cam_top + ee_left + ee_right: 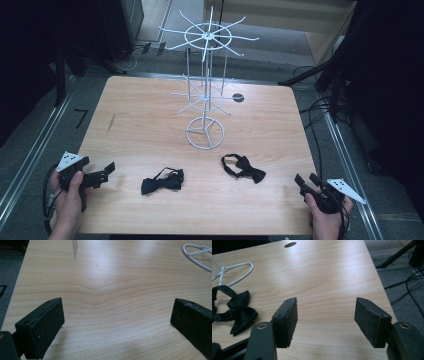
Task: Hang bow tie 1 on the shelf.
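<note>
Right now both my grippers sit at the near corners of the worktop (pixel 150 125) with nothing in them: the left gripper (pixel 109 170) has its jaws spread wide over bare wood, and the right gripper (pixel 306 180) is just as wide apart. Two black bow ties lie between them, the left bow tie (pixel 162 182) nearer my left side and the right bow tie (pixel 244 168) nearer my right, each with its neck strap looped loose beside the knot. Behind them stands the white wire rack (pixel 205 80), its thin arms fanning out at two levels.

My worry is the straps. If I pinch only a wing of a tie, I expect the loop to dangle and snag on a lower arm. The rack looks light, so a careless nudge could tip it or slide it. The fabric is soft and may slip from the jaws.
</note>
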